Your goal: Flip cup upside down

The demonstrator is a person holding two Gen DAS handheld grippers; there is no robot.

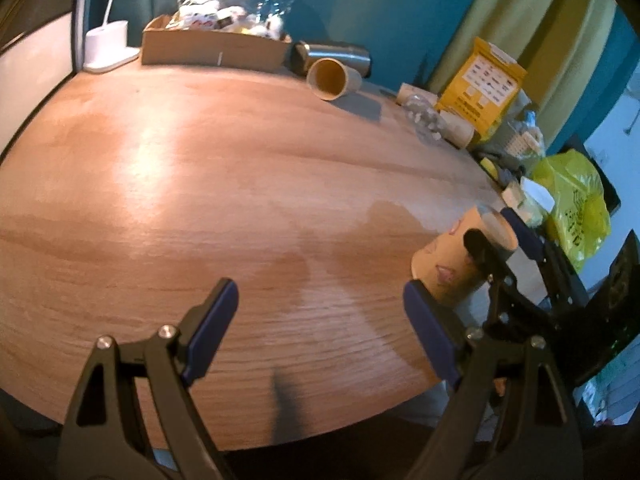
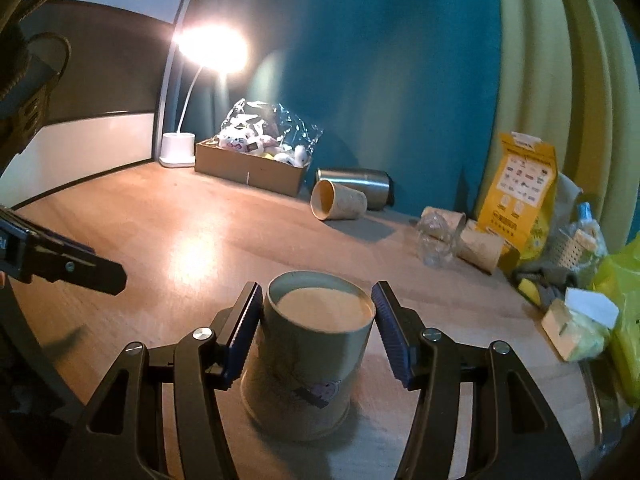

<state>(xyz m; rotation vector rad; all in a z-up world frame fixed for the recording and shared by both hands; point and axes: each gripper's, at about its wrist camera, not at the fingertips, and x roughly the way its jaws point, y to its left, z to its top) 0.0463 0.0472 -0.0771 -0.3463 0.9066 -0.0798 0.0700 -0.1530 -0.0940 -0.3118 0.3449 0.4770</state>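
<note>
A beige paper cup (image 2: 308, 360) with a small printed picture stands upside down on the wooden table (image 2: 180, 248), base up, rim on the wood. My right gripper (image 2: 316, 332) has its jaws around the cup's upper part, the left pad touching or nearly touching, a slight gap at the right pad. In the left wrist view the same cup (image 1: 452, 264) sits at the right with the right gripper's fingers (image 1: 480, 248) on both sides. My left gripper (image 1: 320, 332) is open and empty over bare wood, left of the cup.
Another paper cup (image 2: 336, 200) lies on its side at the back beside a steel tumbler (image 2: 360, 184). A cardboard box (image 2: 252, 168) of wrapped toys and a white lamp base (image 2: 176, 150) stand behind. More cups, a yellow bag (image 2: 520, 192) and clutter line the right edge.
</note>
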